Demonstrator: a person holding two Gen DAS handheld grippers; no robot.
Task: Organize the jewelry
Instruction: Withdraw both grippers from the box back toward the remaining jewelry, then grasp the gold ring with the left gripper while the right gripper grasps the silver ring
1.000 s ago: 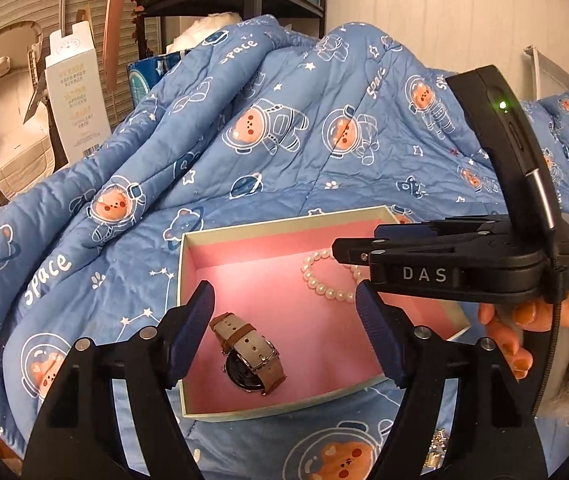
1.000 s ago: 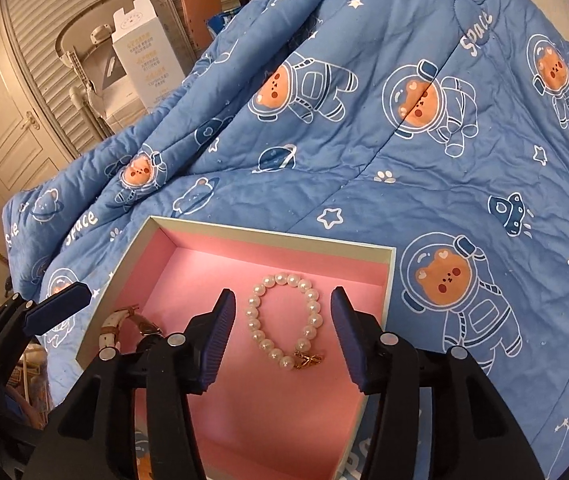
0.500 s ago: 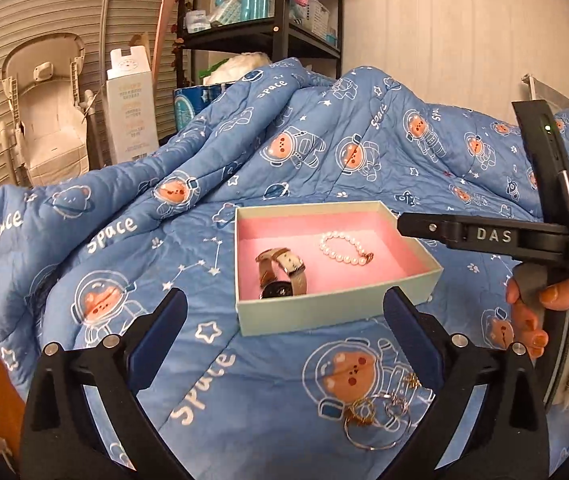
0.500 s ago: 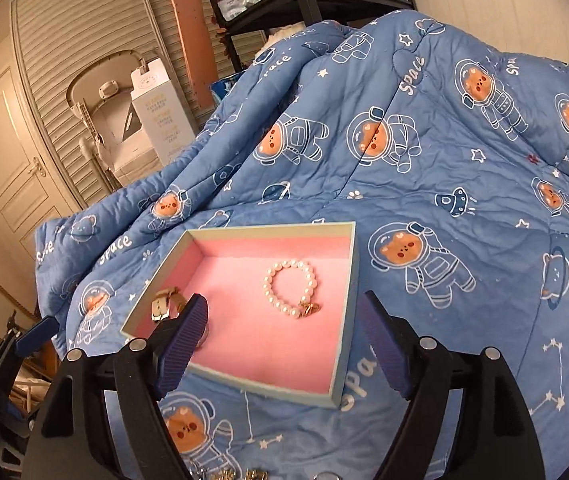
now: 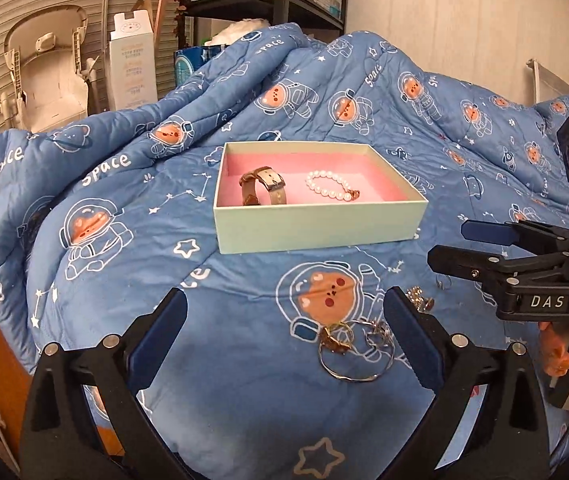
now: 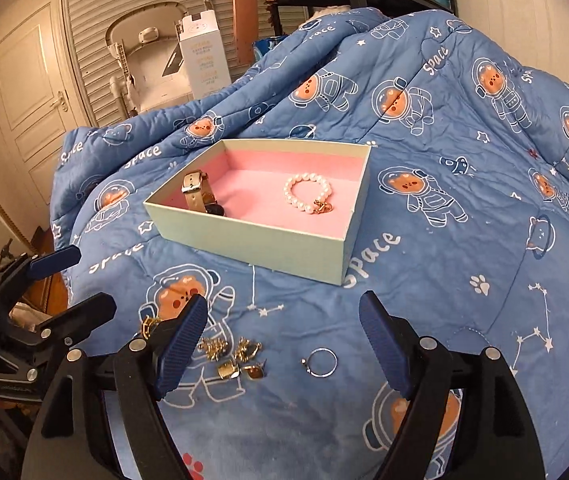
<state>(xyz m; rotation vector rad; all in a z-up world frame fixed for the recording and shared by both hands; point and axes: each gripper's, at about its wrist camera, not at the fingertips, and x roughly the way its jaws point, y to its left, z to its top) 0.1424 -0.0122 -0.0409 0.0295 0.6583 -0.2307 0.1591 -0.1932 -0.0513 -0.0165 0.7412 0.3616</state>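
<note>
A pale green box (image 5: 316, 224) with a pink lining sits on the blue quilt; it also shows in the right wrist view (image 6: 260, 240). Inside lie a brown-strap watch (image 5: 262, 190) (image 6: 198, 194) and a pearl bracelet (image 5: 332, 186) (image 6: 308, 198). Loose jewelry lies on the quilt in front: thin hoops and gold pieces (image 5: 354, 346), gold earrings (image 6: 232, 358) and a silver ring (image 6: 320, 362). My left gripper (image 5: 284, 340) is open and empty, above the quilt before the box. My right gripper (image 6: 282, 348) is open and empty, over the loose pieces.
The quilt (image 5: 324, 92) rises in a mound behind the box. A white carton (image 5: 132, 68), a folded baby seat (image 5: 48, 76) and a black shelf (image 5: 260, 0) stand at the back left. The bed edge drops off at the left (image 5: 4, 320).
Both grippers have drawn back from inside the box and opened wider. The box now lies further ahead, and the loose jewelry in front of it has come into view.
</note>
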